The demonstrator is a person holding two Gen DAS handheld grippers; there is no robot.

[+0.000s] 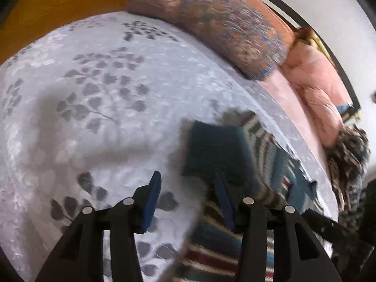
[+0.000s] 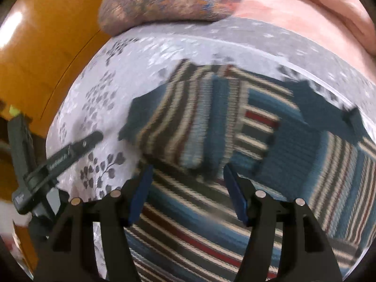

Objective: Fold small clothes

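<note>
Bed: pale grey bedspread with dark leaf print (image 1: pixel 98 75), carrying everything.
Garment: blue, cream and red striped knitted sweater (image 2: pixel 235 127), lying partly folded on the bed.
Right gripper (image 2: pixel 188 193): jaws spread, empty, directly over the sweater.
Left gripper (image 1: pixel 188 199): jaws spread, empty, at the sweater's left edge.

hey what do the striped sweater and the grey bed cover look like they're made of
Striped sweater: looks like thick knitted yarn, matte; ribbed rows show in the stripes.
Grey bed cover: seems a woven fabric with slight sheen and a leaf pattern; motion blur leaves the fibre unclear.
</note>
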